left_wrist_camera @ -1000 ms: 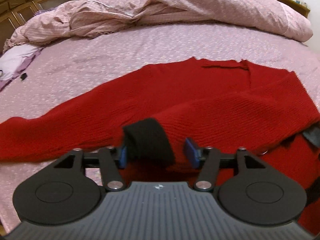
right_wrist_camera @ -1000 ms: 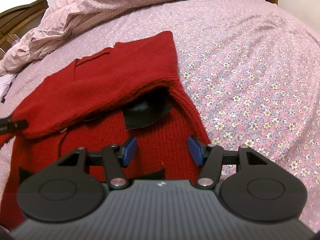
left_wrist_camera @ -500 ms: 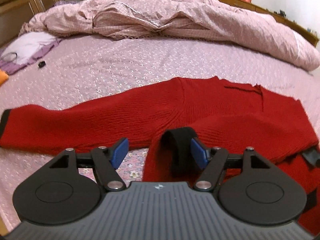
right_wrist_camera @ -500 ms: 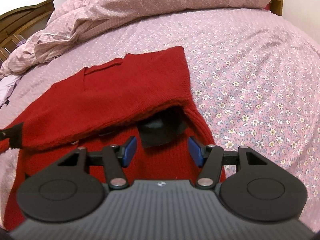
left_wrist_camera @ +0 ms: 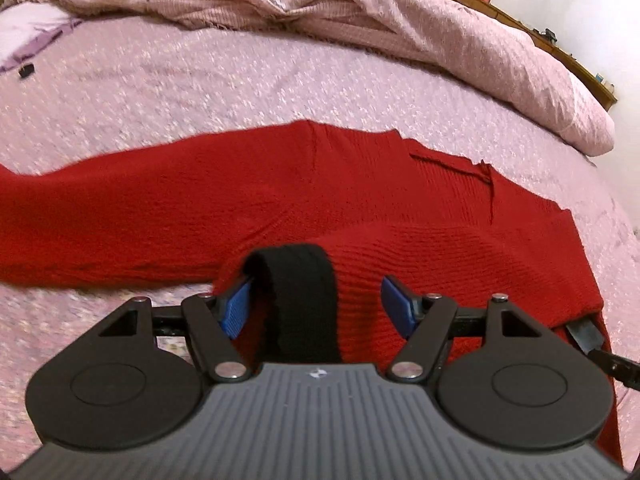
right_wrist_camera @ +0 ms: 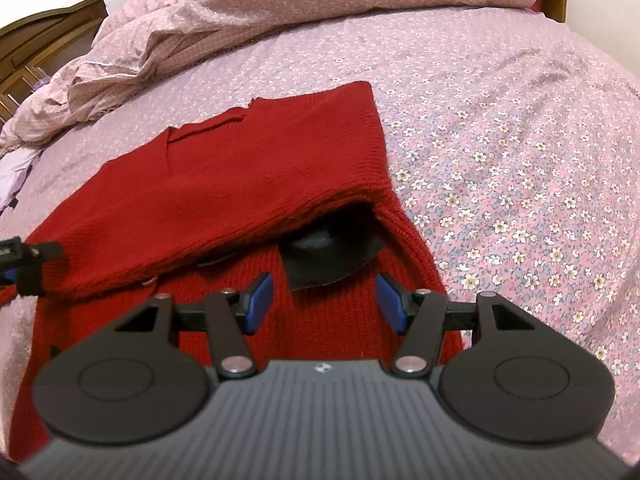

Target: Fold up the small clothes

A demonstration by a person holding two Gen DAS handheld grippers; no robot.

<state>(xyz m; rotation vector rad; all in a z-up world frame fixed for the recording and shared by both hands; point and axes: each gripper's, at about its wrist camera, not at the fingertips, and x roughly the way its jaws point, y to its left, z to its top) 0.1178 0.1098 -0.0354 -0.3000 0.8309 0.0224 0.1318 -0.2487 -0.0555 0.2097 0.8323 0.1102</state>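
A red knit sweater (left_wrist_camera: pixel 240 200) lies spread on the bed, one sleeve stretched out to the left and the other folded across its body. The folded sleeve's black cuff (left_wrist_camera: pixel 298 296) stands between the open jaws of my left gripper (left_wrist_camera: pixel 318 304), close to the left pad, not pinched. In the right wrist view the sweater (right_wrist_camera: pixel 240 176) shows with the sleeve folded over its chest and a black patch (right_wrist_camera: pixel 328 256) under the fold. My right gripper (right_wrist_camera: pixel 324 304) is open and empty just above the sweater's lower body.
A rumpled pink duvet (left_wrist_camera: pixel 360 12) is heaped along the far side of the floral bedsheet (right_wrist_camera: pixel 520 160). White and purple cloth (left_wrist_camera: pixel 24 36) and a small black object (left_wrist_camera: pixel 26 71) lie far left. A wooden headboard (right_wrist_camera: pixel 44 36) stands at the left.
My left gripper has shifted over the folded sleeve's cuff, which now sits between the open jaws nearer the left pad. My right gripper has stayed open and pulled back slightly.
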